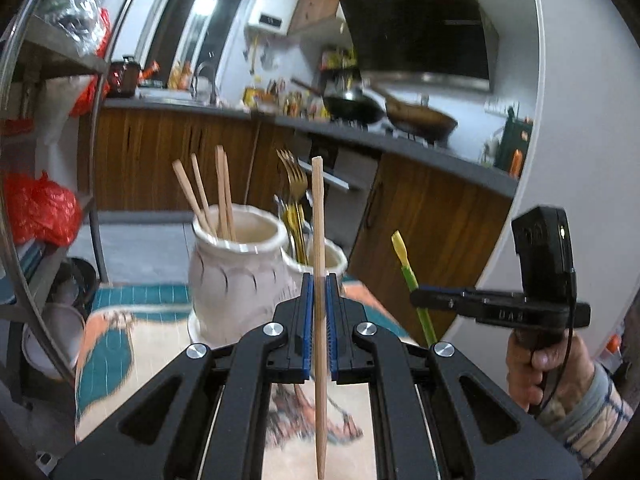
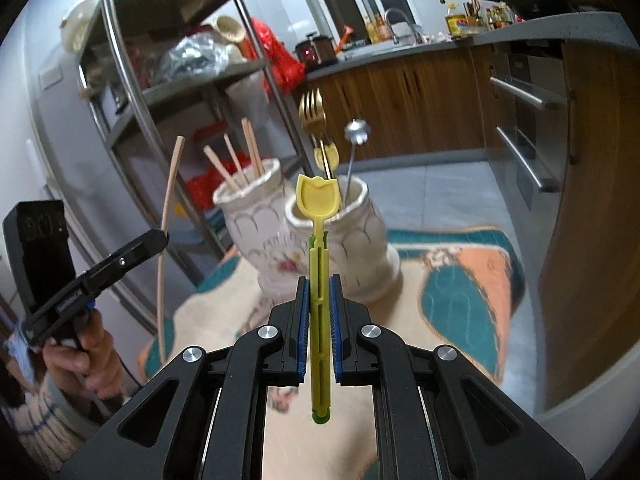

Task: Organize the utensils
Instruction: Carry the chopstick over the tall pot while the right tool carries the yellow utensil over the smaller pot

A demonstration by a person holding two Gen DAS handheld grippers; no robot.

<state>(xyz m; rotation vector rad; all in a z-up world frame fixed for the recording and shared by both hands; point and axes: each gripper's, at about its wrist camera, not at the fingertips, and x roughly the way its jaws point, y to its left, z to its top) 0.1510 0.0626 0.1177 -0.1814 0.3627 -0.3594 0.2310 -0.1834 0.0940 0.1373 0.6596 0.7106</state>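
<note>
My left gripper (image 1: 319,280) is shut on a wooden chopstick (image 1: 318,240) held upright, just in front of two white ceramic jars. The left jar (image 1: 236,276) holds several chopsticks (image 1: 222,192). The right jar (image 1: 334,258) holds gold forks (image 1: 294,184). My right gripper (image 2: 319,280) is shut on a yellow-green plastic spoon (image 2: 316,200), upright before the fork jar (image 2: 360,240). In the right wrist view the chopstick jar (image 2: 256,224) stands left of it, and the left gripper (image 2: 158,240) with its chopstick (image 2: 170,208) shows at the far left. The right gripper (image 1: 420,296) with its spoon (image 1: 408,276) shows in the left wrist view.
The jars stand on a table with a patterned teal and orange cloth (image 2: 460,280). A metal shelf rack (image 2: 168,80) with bags stands to the left. Kitchen counter and wooden cabinets (image 1: 420,208) lie behind, with woks (image 1: 420,118) on the stove.
</note>
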